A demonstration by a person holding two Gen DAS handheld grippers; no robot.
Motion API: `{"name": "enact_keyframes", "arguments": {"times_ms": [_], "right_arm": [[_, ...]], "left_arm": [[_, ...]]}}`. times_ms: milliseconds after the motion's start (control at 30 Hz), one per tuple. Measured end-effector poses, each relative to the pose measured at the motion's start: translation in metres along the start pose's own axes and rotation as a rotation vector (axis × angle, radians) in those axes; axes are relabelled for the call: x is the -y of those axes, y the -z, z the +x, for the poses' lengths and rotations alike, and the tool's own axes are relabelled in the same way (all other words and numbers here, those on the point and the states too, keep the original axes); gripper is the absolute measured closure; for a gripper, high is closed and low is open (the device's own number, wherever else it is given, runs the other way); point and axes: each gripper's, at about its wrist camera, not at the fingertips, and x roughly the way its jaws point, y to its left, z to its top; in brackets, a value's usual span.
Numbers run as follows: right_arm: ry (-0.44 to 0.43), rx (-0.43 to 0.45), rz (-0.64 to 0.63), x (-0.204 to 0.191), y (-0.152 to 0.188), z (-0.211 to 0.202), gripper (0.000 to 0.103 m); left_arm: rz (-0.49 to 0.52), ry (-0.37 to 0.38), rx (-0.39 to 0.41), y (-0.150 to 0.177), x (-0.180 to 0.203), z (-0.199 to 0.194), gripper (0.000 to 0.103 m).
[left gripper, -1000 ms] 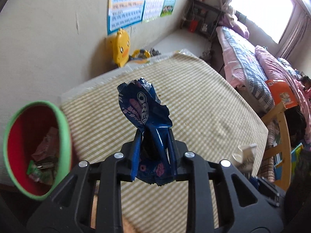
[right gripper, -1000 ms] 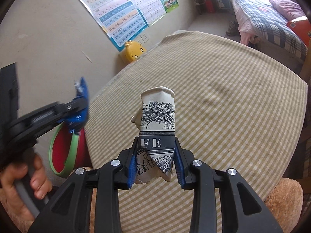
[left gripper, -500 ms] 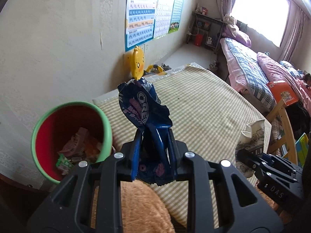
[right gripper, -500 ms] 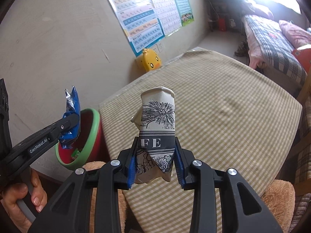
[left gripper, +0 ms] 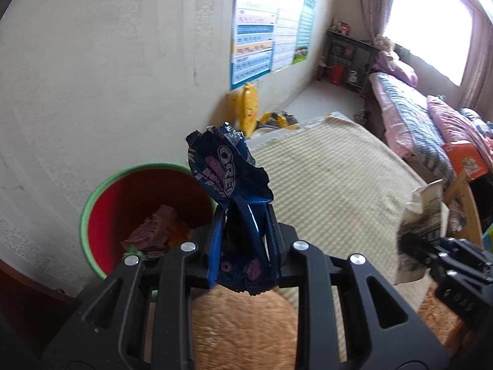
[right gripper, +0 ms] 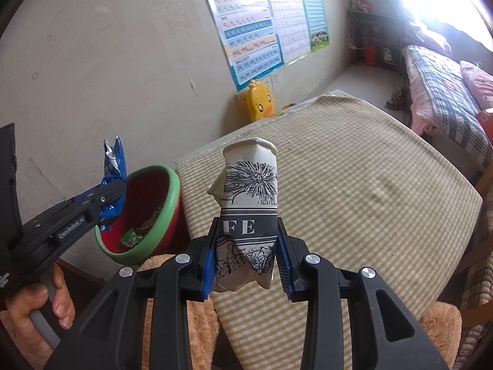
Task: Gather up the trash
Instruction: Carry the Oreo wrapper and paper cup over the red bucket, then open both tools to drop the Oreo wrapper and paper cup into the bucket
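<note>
My left gripper (left gripper: 243, 240) is shut on a crumpled blue Oreo wrapper (left gripper: 226, 172), held upright just right of and above a red bin with a green rim (left gripper: 101, 191). The bin holds several wrappers. In the right wrist view the left gripper (right gripper: 107, 199) holds the wrapper (right gripper: 114, 162) over the bin's near rim (right gripper: 171, 191). My right gripper (right gripper: 246, 249) is shut on a crushed white paper cup with black print (right gripper: 251, 191), above the table's near edge; it also shows in the left wrist view (left gripper: 420, 222).
A checked tablecloth covers the table (right gripper: 354, 191). A yellow duck stool (right gripper: 257, 104) stands by the wall with posters (right gripper: 246, 27). A bed (right gripper: 440, 74) lies at the right. Tan plush fabric (left gripper: 243, 326) lies below the grippers.
The left gripper has swung left with the wrapper, bringing the bin closer and more central. The right gripper with the cup has followed toward the bin.
</note>
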Motion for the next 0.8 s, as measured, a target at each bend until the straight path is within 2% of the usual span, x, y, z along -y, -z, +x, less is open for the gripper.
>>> {"name": "enact_keyframes", "arguments": {"times_ms": [167, 367, 567, 800], "right_arm": [[-0.056, -0.01, -0.038, -0.021, -0.014, 0.015, 0.07], [-0.138, -0.037, -0.136, -0.065, -0.031, 0.049, 0.07], [-0.234, -0.089, -0.195, -0.113, -0.047, 0.097, 0.069], [-0.3, -0.146, -0.235, -0.15, -0.057, 0.144, 0.068]], "left_arm": [[-0.048, -0.071, -0.007, 0.001, -0.031, 0.006, 0.078], [-0.114, -0.13, -0.043, 0.005, -0.076, 0.019, 0.078], [-0.218, -0.137, -0.1, 0.011, -0.12, 0.038, 0.078], [-0.285, -0.128, -0.148, 0.019, -0.141, 0.053, 0.077]]}}
